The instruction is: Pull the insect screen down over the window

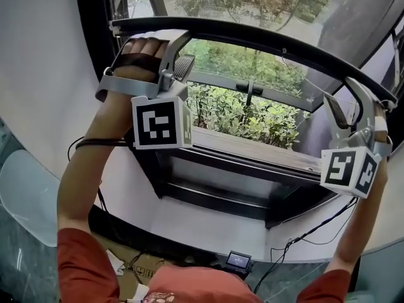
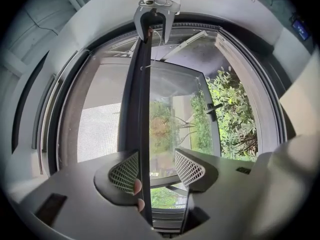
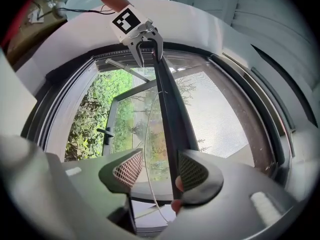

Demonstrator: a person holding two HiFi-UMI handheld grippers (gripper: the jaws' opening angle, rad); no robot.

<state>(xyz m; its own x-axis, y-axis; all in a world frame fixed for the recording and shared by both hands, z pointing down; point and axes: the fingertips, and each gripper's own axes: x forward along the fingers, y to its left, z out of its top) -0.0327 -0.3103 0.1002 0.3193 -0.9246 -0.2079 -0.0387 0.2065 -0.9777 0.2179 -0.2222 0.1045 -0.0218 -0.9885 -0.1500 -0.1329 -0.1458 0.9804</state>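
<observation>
The insect screen's black pull bar [image 1: 265, 43] arcs across the window above the opening. Grey mesh [image 2: 100, 129] stretches behind it. My left gripper [image 1: 180, 52] hooks the bar near its left end. In the left gripper view, my left gripper [image 2: 156, 170] stands open with the bar [image 2: 144, 109] against its left jaw and a gap to the right jaw. My right gripper [image 1: 353, 103] sits at the bar's right end. In the right gripper view, my right gripper [image 3: 157, 170] is open too, the bar [image 3: 167, 114] resting on its right jaw. Fingertips show behind each bar.
Beyond the open glass pane [image 1: 252, 68] with its black handle [image 1: 249, 88] are green bushes. A wooden sill [image 1: 252, 150] lies below. A thin white cord [image 3: 149, 134] hangs beside the bar. Cables and a small screen device [image 1: 238, 259] lie on the white ledge.
</observation>
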